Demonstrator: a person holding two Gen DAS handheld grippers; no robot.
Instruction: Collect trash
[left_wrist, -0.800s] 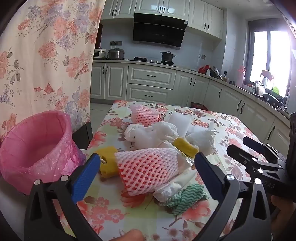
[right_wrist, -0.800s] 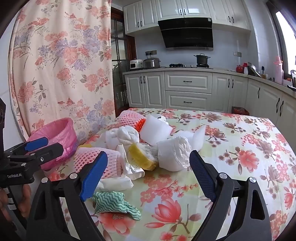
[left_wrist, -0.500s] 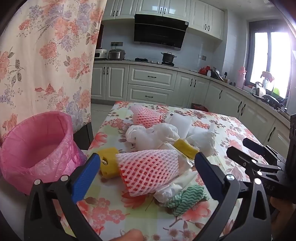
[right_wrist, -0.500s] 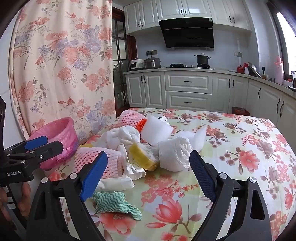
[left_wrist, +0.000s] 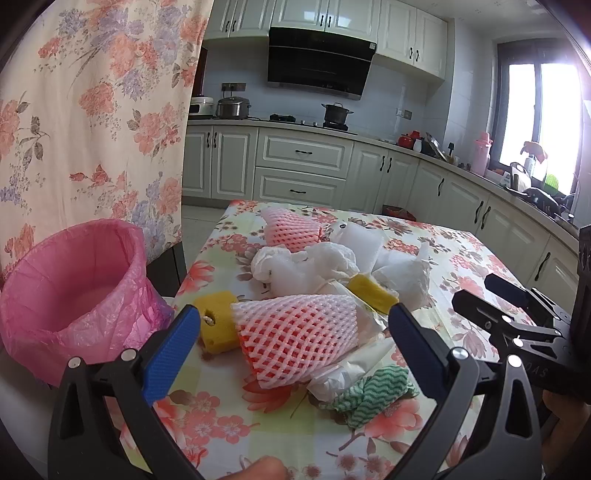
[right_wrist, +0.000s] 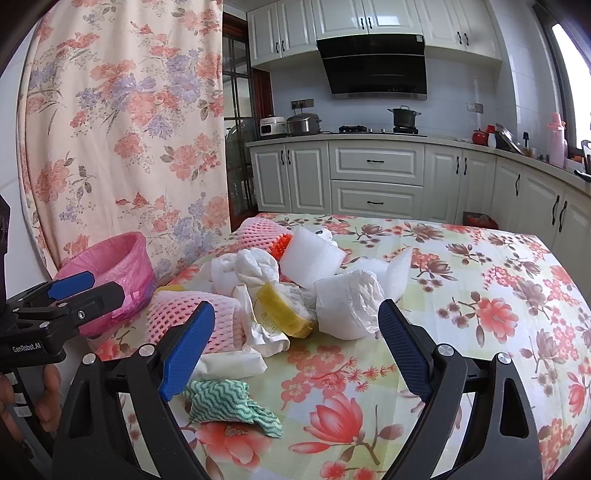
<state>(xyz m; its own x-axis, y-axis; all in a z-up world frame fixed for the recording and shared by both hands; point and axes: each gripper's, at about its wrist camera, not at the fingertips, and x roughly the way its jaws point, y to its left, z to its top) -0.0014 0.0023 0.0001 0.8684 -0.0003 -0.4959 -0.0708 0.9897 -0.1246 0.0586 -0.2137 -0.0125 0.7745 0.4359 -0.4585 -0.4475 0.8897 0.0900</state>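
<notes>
Both grippers hang over the near edge of a table (right_wrist: 480, 280) covered in a floral cloth, each tilted down toward a heap of trash. The left gripper (left_wrist: 295, 332) has its blue pads spread wide with nothing between them; past them lies a pink foam net (left_wrist: 299, 332), not touched. The right gripper (right_wrist: 295, 332) is spread wide too, empty, above the cloth just near of the heap. A hand (right_wrist: 44, 398) shows under the left gripper's handle in the right wrist view.

Nearest in the heap is a green wavy rag (right_wrist: 229, 402), lying flat on the cloth. Just beyond it sits a folded white wrapper (right_wrist: 232, 363), touching the pink foam net. At the net's left end is a yellow sponge (left_wrist: 218, 321). Right of the net a yellow packet (right_wrist: 284, 312) leans among crumpled white paper (right_wrist: 255, 267), and a white plastic bag (right_wrist: 351, 306) stands beside it. Farther back are a white foam block (right_wrist: 314, 254) and a second foam net (left_wrist: 291, 230).

Left of the table, beside its near corner, a bin (left_wrist: 70, 280) lined with a pink bag stands open. A floral curtain (right_wrist: 122, 122) hangs behind it. Far off run kitchen cabinets (right_wrist: 373, 177) and a black hood (right_wrist: 373, 70).
</notes>
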